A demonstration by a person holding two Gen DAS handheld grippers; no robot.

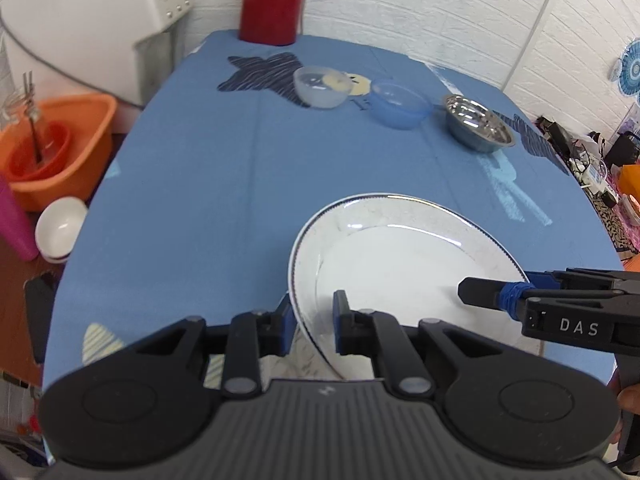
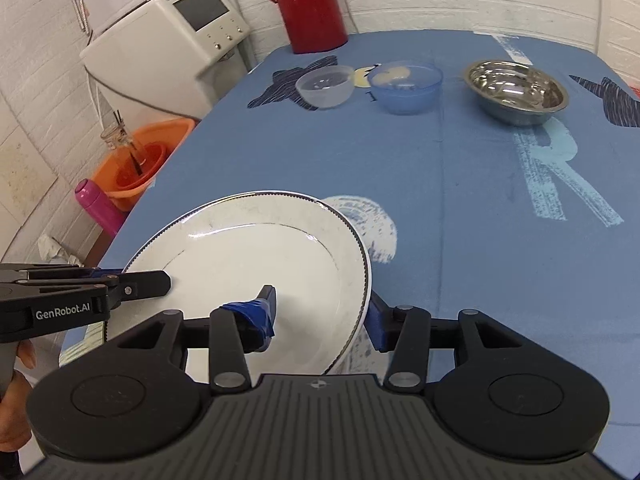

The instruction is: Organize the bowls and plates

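A white plate [image 1: 400, 264] with a thin dark rim line is at the near end of the blue tablecloth [image 1: 192, 184], and both grippers hold it. My left gripper [image 1: 313, 320] is shut on its left rim, one finger under and one over. My right gripper [image 2: 320, 312] is shut on the right rim of the plate [image 2: 256, 256], its taped finger [image 2: 260, 312] resting inside. Farther back stand three bowls in a row: a clear plastic bowl [image 1: 322, 87], a blue plastic bowl [image 1: 400, 105] and a steel bowl [image 1: 478, 122].
A red thermos jug [image 1: 272, 0] stands at the table's far end. Left of the table are a white appliance [image 2: 172, 36], an orange basin [image 1: 56, 148], a pink bottle [image 2: 102, 208] and stacked white bowls [image 1: 60, 228]. Cables and clutter [image 1: 600, 168] line the right side.
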